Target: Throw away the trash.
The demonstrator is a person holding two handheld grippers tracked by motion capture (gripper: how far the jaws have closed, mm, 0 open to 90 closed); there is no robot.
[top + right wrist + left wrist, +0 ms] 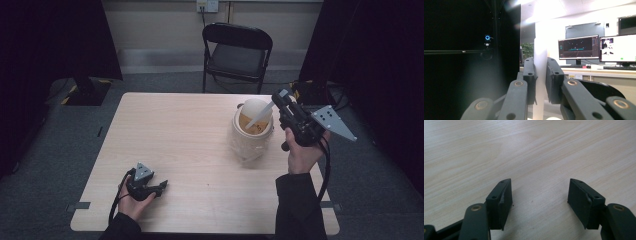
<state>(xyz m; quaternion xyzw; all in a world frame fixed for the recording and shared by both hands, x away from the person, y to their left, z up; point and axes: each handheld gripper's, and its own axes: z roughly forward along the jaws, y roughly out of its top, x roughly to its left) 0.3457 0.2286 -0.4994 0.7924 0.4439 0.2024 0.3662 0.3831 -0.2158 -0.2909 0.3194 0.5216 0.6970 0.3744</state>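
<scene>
High view: a light wooden counter (200, 150) stands on a grey floor, with a black folding chair (236, 52) behind its far edge. Near the counter's right side sits a clear jar (251, 140) holding a tan filling, its pale round lid (256, 107) tilted at the far rim. A white scoop (260, 116) slants down into the jar's mouth. The right hand-held gripper (280, 100), raised above the counter to the right of the jar, grips the scoop's handle at its upper end; the right hand (302, 150) holds it from below and its grey plate points right. The left hand-held gripper (161, 186) lies low at the counter's near left, resting in the left hand (134, 200), well apart from the jar.

Left gripper view: the 2 black jaws stand wide apart with nothing between them, only bare wood grain of the counter below.

Right gripper view: the 2 jaws are closed nearly together on the white handle of the scoop, which rises upright between the pads (552, 75). Beyond are a dark curtain (461, 50) at the left and 2 lit monitors (579, 47) on a desk at the right.
</scene>
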